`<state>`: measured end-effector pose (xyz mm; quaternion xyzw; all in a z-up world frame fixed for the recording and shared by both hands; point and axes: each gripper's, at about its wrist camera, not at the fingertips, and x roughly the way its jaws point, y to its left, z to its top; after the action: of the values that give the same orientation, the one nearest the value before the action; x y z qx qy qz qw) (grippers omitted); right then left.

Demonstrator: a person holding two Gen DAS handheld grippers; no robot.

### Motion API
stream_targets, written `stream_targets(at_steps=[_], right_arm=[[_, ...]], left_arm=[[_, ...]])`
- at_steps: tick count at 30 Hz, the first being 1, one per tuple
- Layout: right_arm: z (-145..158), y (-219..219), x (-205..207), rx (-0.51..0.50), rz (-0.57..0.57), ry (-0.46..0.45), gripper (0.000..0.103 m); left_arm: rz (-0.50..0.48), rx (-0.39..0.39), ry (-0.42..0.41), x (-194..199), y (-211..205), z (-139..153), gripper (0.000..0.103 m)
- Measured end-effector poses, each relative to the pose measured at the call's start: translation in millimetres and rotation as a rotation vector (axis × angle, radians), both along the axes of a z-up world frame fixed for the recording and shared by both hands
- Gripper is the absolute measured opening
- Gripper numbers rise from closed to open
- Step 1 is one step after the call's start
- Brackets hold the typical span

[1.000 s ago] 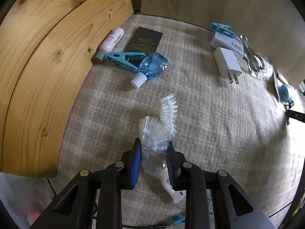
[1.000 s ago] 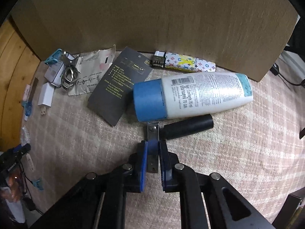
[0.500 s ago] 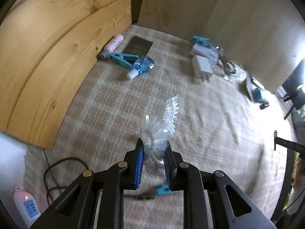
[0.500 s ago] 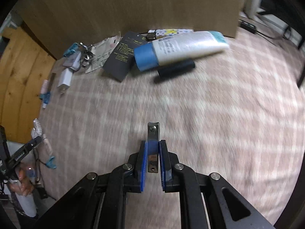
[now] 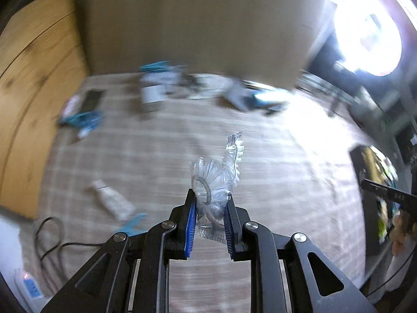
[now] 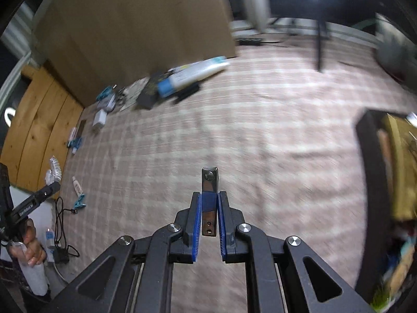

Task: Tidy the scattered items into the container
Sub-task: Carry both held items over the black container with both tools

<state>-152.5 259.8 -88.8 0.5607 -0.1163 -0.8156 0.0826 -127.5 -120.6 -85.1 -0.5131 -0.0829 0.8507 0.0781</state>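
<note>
Both loaded: left gripper [image 5: 208,203] clamps the crinkly clear plastic packet [image 5: 217,180], right gripper [image 6: 209,203] pinches the silver metal nail clipper [image 6: 209,195]. Dark container [image 6: 370,161] at right; scattered clutter [image 6: 166,86] waits far-left.

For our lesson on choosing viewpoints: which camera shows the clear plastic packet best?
The left wrist view: the clear plastic packet sits sharp and central, clamped in the left gripper. The right wrist view shows it only tiny at the far left edge.
</note>
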Motion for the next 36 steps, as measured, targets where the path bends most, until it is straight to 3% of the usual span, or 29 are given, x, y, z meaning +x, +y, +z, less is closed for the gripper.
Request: stream_targets(at_steps=[9,17,22,27,36], right_arm=[[14.0,108.3,86.3,0.025,-0.279,0.021,0.011],[12.0,199.7,156.4,0.038,-0.481,0.014,0.011],[4.5,245.6,177.9,0.04,-0.527,0.006,0.011],[-4.3,287.4,191.9,0.013,-0.551,-0.009,0.011],[-12.9,325.7,186.4,-0.004,-0.498,-0.007,0.011]], left_arm=[[-0.351,0.066,0.003,7.2,162.7,4.6,0.02],[-0.585,0.096,-0.003,39.9,315.2,12.8,0.021],[-0.678,0.096,-0.014,60.0,410.8,18.1,0.021],[-0.738,0.087,-0.025,75.1,481.2,18.8,0.021],[-0.749,0.061,-0.033,79.7,540.8,11.2,0.021]])
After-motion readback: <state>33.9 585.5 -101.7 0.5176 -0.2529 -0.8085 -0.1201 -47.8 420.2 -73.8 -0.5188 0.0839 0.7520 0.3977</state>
